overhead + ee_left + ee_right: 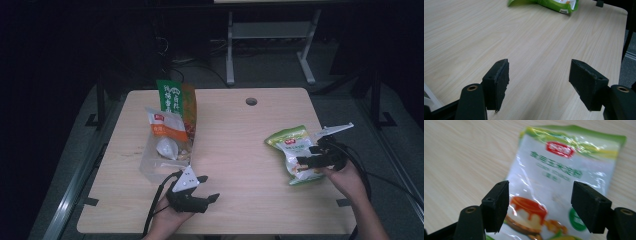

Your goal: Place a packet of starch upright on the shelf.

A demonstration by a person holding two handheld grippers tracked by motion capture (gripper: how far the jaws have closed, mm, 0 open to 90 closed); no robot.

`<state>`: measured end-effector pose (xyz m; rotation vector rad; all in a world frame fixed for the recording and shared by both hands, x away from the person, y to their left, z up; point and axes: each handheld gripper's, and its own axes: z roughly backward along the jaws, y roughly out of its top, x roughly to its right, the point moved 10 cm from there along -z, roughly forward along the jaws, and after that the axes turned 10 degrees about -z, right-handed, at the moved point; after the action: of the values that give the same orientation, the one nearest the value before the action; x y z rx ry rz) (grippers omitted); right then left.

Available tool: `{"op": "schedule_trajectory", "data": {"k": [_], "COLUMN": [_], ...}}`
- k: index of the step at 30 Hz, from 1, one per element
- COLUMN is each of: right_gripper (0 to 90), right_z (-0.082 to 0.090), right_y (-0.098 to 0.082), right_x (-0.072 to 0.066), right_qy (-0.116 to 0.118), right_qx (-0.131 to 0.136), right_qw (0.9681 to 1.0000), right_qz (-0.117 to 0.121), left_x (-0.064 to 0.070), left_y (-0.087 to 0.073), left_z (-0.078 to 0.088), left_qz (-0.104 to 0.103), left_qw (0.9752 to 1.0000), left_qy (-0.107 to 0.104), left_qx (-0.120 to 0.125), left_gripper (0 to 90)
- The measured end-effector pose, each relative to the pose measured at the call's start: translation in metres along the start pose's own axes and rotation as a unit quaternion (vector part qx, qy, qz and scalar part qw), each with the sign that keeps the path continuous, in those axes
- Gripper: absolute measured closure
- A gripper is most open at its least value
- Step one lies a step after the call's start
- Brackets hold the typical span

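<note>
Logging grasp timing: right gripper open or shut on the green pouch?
Open. The right gripper has its jaws spread above the green pouch, pads clear of it; the pouch lies flat.

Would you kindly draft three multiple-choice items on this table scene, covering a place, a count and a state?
1. Where does the green-and-white packet lie on the table in the high view?
A. right side
B. left side
C. by the round hole

2. How many packets lie grouped on the left side?
A. one
B. three
C. six

3. How do the right gripper's jaws stand?
A. clamped on the packet
B. shut on nothing
C. open over the packet

Answers: 1 A, it lies near the right edge under the right hand; 2 B, a green packet, an orange-and-white packet and a clear bag sit together; 3 C, the right gripper view shows both pads apart with the packet below them.
</note>
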<state>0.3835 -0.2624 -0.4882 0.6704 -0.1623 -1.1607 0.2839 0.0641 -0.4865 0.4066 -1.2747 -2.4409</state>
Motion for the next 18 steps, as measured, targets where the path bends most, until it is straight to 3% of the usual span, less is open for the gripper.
{"op": "schedule_trajectory", "data": {"k": [4,7,11,14,18], "right_gripper": [28.2,26.8,26.4,26.8,27.8], "right_z": [0.0,0.0,0.001,0.002,0.002], "right_y": [-0.004,-0.008,-0.017,-0.024,-0.03], "right_x": [0.016,0.026,0.032,0.032,0.03], "right_qy": [-0.009,-0.002,0.026,0.054,0.066], "right_qx": [0.0,0.0,-0.008,-0.018,-0.011], "right_qw": [0.9998,0.9991,0.9973,0.9942,0.993], "right_qz": [-0.018,-0.041,-0.069,-0.091,-0.097], "left_x": [0.001,0.001,0.002,0.004,0.006], "left_y": [0.0,0.001,0.004,0.008,0.012], "left_z": [-0.001,-0.002,-0.006,-0.008,-0.011], "left_qz": [-0.004,-0.002,0.0,-0.003,-0.011], "left_qw": [1.0,1.0,1.0,0.9999,0.9999], "left_qy": [-0.002,-0.004,-0.01,-0.011,-0.012], "left_qx": [0.0,-0.002,-0.002,0.001,0.001], "left_gripper": [32.1,32.1,31.8,31.5,31.5]}}
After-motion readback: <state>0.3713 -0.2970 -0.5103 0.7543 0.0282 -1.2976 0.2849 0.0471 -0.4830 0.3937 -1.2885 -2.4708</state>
